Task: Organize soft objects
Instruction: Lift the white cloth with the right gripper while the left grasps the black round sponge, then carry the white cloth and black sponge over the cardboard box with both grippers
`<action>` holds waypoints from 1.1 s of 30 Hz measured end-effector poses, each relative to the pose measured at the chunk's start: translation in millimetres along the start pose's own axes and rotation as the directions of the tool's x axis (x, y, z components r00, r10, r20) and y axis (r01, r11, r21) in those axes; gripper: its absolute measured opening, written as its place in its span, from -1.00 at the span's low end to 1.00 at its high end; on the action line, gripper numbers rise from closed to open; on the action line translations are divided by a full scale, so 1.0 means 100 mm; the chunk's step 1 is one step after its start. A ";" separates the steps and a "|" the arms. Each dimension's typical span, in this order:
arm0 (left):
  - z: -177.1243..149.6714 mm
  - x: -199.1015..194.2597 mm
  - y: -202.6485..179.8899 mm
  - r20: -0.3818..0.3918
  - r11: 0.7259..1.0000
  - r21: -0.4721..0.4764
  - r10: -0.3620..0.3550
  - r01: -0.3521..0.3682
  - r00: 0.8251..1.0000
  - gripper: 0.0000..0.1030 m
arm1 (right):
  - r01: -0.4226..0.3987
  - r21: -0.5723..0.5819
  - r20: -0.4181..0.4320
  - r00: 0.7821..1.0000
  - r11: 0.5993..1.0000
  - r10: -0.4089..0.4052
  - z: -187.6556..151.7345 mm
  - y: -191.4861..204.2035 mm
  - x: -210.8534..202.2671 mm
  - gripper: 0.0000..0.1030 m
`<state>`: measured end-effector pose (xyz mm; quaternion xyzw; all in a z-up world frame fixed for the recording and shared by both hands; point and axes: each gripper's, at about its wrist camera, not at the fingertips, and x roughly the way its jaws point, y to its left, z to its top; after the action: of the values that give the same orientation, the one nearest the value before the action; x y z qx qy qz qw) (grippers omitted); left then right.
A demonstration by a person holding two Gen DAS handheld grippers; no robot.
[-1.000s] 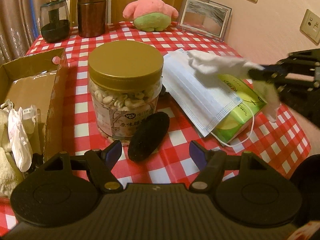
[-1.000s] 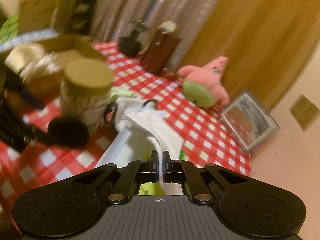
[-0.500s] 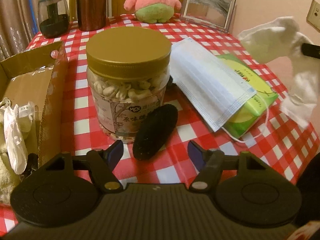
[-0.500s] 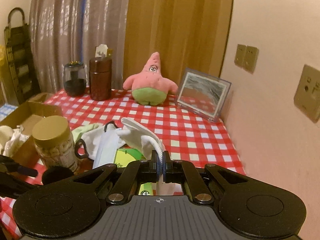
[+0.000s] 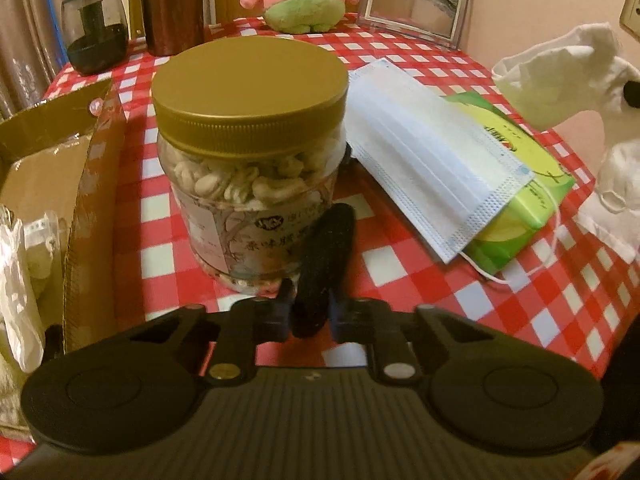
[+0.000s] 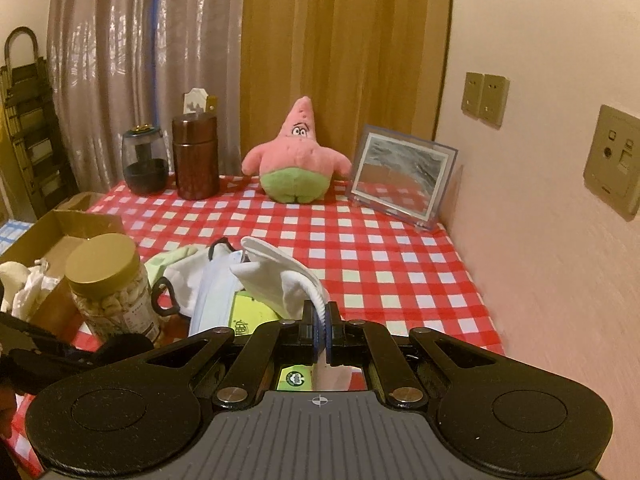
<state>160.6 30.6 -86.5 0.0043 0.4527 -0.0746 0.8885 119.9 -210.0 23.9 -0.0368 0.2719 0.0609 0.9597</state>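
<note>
My left gripper [image 5: 308, 312] is shut on a black fuzzy scrunchie [image 5: 324, 264] that leans against a nut jar [image 5: 248, 152]. My right gripper [image 6: 320, 320] is shut on a white sock [image 6: 280, 276] and holds it above the table; the sock also shows at the right of the left wrist view [image 5: 576, 80]. A blue face mask [image 5: 424, 148] lies over a green tissue pack [image 5: 516, 184]. A pink starfish plush [image 6: 298, 160] sits at the back. The cardboard box [image 5: 80, 184] at the left holds pale soft items [image 5: 16, 268].
A dark glass jar [image 6: 144, 160], a brown canister [image 6: 196, 156] and a picture frame [image 6: 404, 176] stand along the back of the red checked table [image 6: 380, 264]. More white and green cloth [image 6: 180, 264] lies behind the nut jar. The wall is close on the right.
My left gripper moved forward and closed on the black scrunchie. My right gripper lifted the white sock off the mask and swung it up and to the right.
</note>
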 end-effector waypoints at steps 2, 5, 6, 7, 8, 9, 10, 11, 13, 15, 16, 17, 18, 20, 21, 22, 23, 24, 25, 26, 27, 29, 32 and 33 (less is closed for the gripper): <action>-0.01 -0.04 -0.01 -0.005 1.000 -0.008 -0.015 0.014 1.000 -0.78 | 0.001 0.014 0.001 1.000 1.000 -0.001 0.00 -0.01 -0.03 -0.94; -0.03 -0.14 -0.03 -0.002 0.999 -0.015 -0.030 0.030 1.000 -0.80 | -0.004 0.026 0.006 1.000 1.000 0.003 0.03 -0.01 -0.09 -0.93; -0.04 -0.18 -0.04 0.002 0.999 -0.018 -0.034 0.034 0.999 -0.80 | -0.007 0.030 0.011 1.000 1.000 0.007 0.03 -0.01 -0.13 -0.93; -0.04 -0.22 -0.04 0.006 0.999 -0.023 -0.038 0.038 0.999 -0.80 | -0.013 0.033 0.014 1.000 0.999 0.012 0.04 0.00 -0.16 -0.93; -0.05 -0.27 -0.04 0.012 0.999 -0.029 -0.042 0.043 0.999 -0.80 | -0.020 0.037 0.019 1.000 0.999 0.019 0.05 0.01 -0.19 -0.93; -0.05 -0.32 -0.06 0.016 0.998 -0.034 -0.046 0.046 0.999 -0.80 | -0.028 0.041 0.023 0.999 0.999 0.027 0.07 0.03 -0.23 -0.93; -0.06 -0.37 -0.06 0.023 0.998 -0.037 -0.050 0.051 0.999 -0.80 | -0.037 0.046 0.028 0.999 0.998 0.036 0.08 0.04 -0.26 -0.93; -0.06 -0.43 -0.07 0.030 0.998 -0.040 -0.053 0.054 0.998 -0.80 | -0.047 0.052 0.033 0.998 0.998 0.045 0.10 0.05 -0.30 -0.93; -0.06 -0.55 -0.07 0.046 0.997 -0.044 -0.059 0.062 0.997 -0.80 | -0.069 0.061 0.041 0.997 0.996 0.066 0.14 0.09 -0.36 -0.93; -0.06 -0.66 -0.07 0.063 0.997 -0.044 -0.062 0.065 0.996 -0.80 | -0.092 0.063 0.047 0.995 0.994 0.089 0.17 0.16 -0.41 -0.93; -0.06 -0.72 -0.07 0.070 0.997 -0.046 -0.063 0.066 0.996 -0.80 | -0.105 0.064 0.051 0.994 0.992 0.102 0.19 0.20 -0.44 -0.93; -0.06 -0.77 -0.06 0.079 0.997 -0.047 -0.064 0.068 0.995 -0.80 | -0.120 0.063 0.054 0.992 0.991 0.117 0.21 0.24 -0.47 -0.93; -0.05 -0.83 -0.06 0.086 0.996 -0.048 -0.066 0.071 0.994 -0.80 | -0.134 0.061 0.057 0.990 0.989 0.130 0.23 0.29 -0.49 -0.94; -0.05 -0.94 -0.04 0.103 0.997 -0.044 -0.061 0.065 0.993 -0.80 | -0.166 0.055 0.066 0.985 0.985 0.162 0.27 0.40 -0.53 -0.93; -0.05 -0.99 -0.02 0.111 0.997 -0.043 -0.056 0.061 0.992 -0.80 | -0.184 0.050 0.070 0.981 0.982 0.180 0.29 0.47 -0.55 -0.94; -0.06 -1.05 0.00 0.120 0.997 -0.043 -0.051 0.057 0.991 -0.80 | -0.200 0.044 0.073 0.978 0.979 0.197 0.30 0.53 -0.56 -0.93; -0.06 -1.11 0.03 0.128 0.998 -0.044 -0.046 0.052 0.991 -0.80 | -0.220 0.037 0.075 0.973 0.975 0.217 0.32 0.61 -0.56 -0.94; -0.07 -1.16 0.07 0.135 0.998 -0.046 -0.040 0.046 0.990 -0.80 | -0.244 0.029 0.076 0.967 0.969 0.242 0.34 0.69 -0.56 -0.94; -0.08 -1.23 0.11 0.143 0.998 -0.048 -0.031 0.039 0.989 -0.80 | -0.268 0.020 0.075 0.961 0.963 0.266 0.36 0.79 -0.56 -0.94; -0.08 -1.28 0.16 0.150 0.998 -0.052 -0.024 0.032 0.988 -0.80 | -0.289 0.009 0.074 0.955 0.957 0.287 0.37 0.88 -0.55 -0.93; -0.09 -1.34 0.22 0.157 0.998 -0.055 -0.014 0.023 0.988 -0.80 | -0.309 -0.003 0.073 0.948 0.951 0.309 0.39 0.98 -0.54 -0.93; -0.10 -1.45 0.34 0.169 0.998 -0.063 0.011 0.000 0.986 -0.80 | -0.349 -0.025 0.074 0.934 0.937 0.350 0.43 1.17 -0.51 -0.94; -0.12 -1.60 0.56 0.181 0.996 -0.078 0.050 -0.037 0.982 -0.80 | -0.406 -0.046 0.073 0.910 0.913 0.408 0.50 1.47 -0.43 -0.94; -0.12 -1.63 0.63 0.182 0.995 -0.083 0.062 -0.047 0.981 -0.80 | -0.421 -0.050 0.070 0.903 0.906 0.424 0.52 1.56 -0.39 -0.94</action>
<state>64.5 114.8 34.0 -0.0250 0.3705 -0.0324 0.9279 92.5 -53.8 82.5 0.0093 0.2339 0.2734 0.9330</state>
